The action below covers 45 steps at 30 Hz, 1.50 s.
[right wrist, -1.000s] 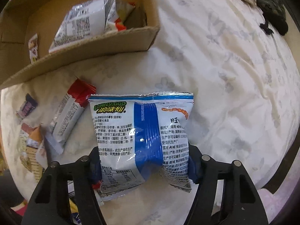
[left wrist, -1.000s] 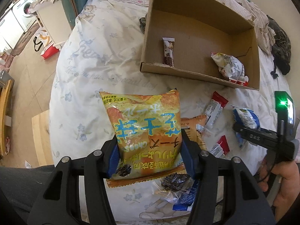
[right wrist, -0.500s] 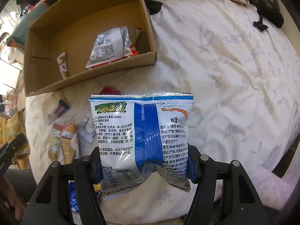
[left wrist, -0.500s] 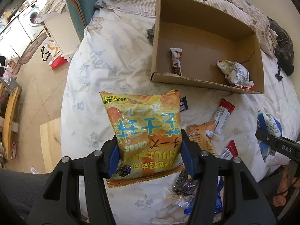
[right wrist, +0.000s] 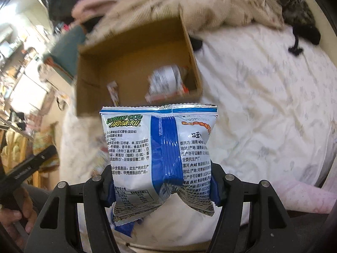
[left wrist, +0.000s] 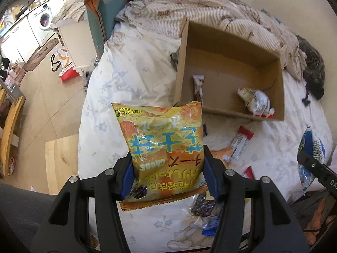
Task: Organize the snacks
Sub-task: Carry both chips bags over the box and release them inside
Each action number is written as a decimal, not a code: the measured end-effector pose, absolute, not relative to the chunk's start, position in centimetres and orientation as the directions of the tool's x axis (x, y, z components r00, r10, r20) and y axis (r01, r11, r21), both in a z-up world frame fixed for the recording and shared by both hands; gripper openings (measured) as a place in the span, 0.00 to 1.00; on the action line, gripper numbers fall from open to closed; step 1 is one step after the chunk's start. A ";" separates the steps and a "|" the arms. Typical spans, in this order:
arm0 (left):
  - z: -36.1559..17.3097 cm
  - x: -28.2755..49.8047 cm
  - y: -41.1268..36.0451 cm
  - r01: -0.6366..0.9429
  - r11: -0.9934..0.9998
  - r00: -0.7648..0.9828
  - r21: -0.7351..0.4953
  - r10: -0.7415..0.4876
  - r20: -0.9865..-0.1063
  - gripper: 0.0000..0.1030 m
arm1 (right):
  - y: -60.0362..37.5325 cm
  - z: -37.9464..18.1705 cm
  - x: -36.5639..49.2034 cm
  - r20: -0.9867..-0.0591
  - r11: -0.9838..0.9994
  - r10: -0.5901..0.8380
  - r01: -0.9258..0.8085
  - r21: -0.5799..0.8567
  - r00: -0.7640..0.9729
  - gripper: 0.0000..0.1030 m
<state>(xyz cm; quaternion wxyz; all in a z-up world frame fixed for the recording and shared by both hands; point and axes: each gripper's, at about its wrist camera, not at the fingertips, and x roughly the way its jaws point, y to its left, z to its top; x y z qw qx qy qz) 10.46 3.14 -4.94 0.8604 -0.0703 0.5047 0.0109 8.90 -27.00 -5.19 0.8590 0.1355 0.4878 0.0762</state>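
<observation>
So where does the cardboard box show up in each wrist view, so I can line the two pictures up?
Left wrist view: the cardboard box sits upper right of centre on the bed, beyond the yellow chip bag held in the left gripper.
Right wrist view: the box sits upper left of centre, behind the blue and white snack bag held in the right gripper.
Shared landmark: the silver packet lying inside the box.

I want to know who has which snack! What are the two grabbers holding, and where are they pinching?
The left hand-held gripper pinches the yellow chip bag near its bottom. The right hand-held gripper pinches the blue-and-white snack bag near its bottom too.
</observation>
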 end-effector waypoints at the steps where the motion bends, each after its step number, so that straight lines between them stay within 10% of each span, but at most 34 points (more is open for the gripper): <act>1: -4.2 10.6 3.1 -0.085 0.990 0.504 -0.114 -0.056 -0.862 0.51 | -26.9 -4.9 9.1 -0.806 0.949 0.268 -0.002 0.314 0.528 0.66; 19: 1.5 17.8 0.1 0.030 0.995 0.600 -0.094 -0.093 -0.794 0.51 | -28.1 0.3 16.4 -0.713 0.932 0.284 -0.009 0.363 0.641 0.66; 45: -6.8 25.0 -2.4 0.071 0.997 0.530 -0.011 -0.048 -0.846 0.51 | -24.0 -8.3 25.1 -0.760 0.910 0.368 -0.040 0.412 0.535 0.66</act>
